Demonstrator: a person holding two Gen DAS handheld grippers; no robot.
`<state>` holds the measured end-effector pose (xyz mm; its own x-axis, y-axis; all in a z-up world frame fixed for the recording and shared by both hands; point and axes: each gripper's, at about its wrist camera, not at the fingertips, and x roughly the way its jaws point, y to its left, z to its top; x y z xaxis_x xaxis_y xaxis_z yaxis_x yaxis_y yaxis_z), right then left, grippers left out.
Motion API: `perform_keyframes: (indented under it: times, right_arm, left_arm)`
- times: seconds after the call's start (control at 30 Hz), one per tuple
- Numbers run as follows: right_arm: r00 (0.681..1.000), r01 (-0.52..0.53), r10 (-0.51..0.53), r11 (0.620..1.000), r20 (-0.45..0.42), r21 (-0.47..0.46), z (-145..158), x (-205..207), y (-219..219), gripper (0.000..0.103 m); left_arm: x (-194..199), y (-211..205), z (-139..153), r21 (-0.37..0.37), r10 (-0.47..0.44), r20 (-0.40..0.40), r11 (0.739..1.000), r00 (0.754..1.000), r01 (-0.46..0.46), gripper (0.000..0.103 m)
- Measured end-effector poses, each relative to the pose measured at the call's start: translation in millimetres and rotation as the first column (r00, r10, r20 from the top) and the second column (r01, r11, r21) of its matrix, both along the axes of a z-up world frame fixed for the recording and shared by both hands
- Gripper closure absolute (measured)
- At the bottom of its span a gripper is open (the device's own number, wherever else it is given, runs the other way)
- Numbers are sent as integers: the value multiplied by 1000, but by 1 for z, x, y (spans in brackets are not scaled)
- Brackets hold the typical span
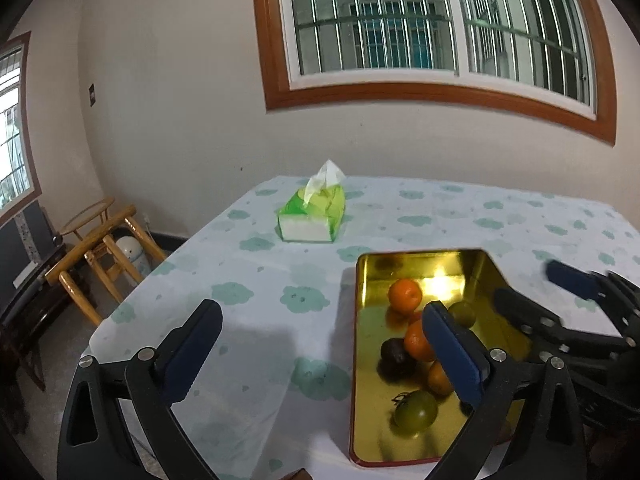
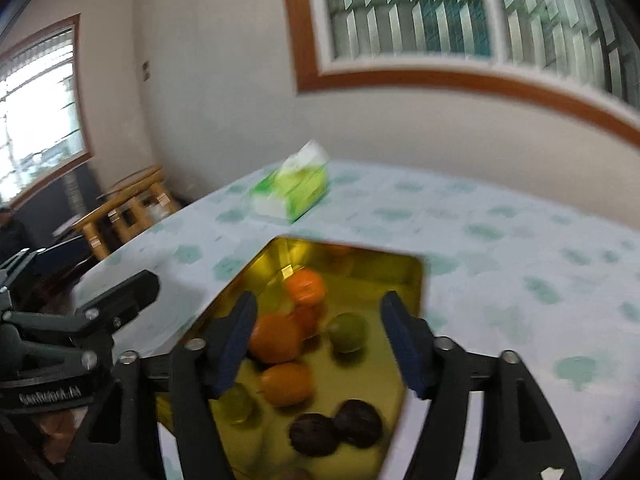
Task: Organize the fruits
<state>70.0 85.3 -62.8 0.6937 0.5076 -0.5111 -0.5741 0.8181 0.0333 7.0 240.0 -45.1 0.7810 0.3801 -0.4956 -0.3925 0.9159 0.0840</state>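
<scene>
A gold metal tray [image 1: 420, 259] with a red outer rim lies on the flowered tablecloth. It holds several fruits: oranges [image 1: 405, 295], a green tomato-like fruit [image 1: 416, 414] and a dark fruit [image 1: 394, 354]. My left gripper [image 1: 326, 344] stands open over the cloth at the tray's left edge, with nothing between its fingers. In the right wrist view my right gripper [image 2: 322, 340] hangs open above the tray [image 2: 372, 266], over an orange [image 2: 276, 338], a green fruit [image 2: 348, 332] and two dark fruits [image 2: 314, 434]. Its pads touch none of them. This view is blurred.
A green tissue pack [image 1: 312, 216] lies on the table [image 1: 256, 280] beyond the tray. Wooden chairs [image 1: 100, 256] and a small bin stand off the table's left edge. A wall with a barred window rises behind. Each gripper shows at the other view's side.
</scene>
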Motion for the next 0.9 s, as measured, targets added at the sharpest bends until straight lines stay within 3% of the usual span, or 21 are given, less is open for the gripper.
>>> perform_keyframes:
  times: [0.13, 0.4, 0.67, 0.9]
  right_arm:
    - [992, 80, -85, 995, 91, 58, 13, -23, -23, 14]
    - [959, 91, -113, 991, 259, 97, 48, -67, -35, 9]
    - [942, 86, -133, 983, 309, 161, 72, -90, -47, 3]
    - [936, 91, -142, 982, 324, 166, 75, -97, -53, 3]
  left_arm:
    - [-9, -4, 12, -11, -7, 40, 1000, 999, 7, 3]
    - [-37, -25, 49, 37, -5, 139, 999, 990, 0, 0]
    - [-58, -32, 75, 16, -26, 203, 1000, 979, 23, 0]
    - [-59, -41, 78, 33, -36, 184, 999, 982, 30, 0]
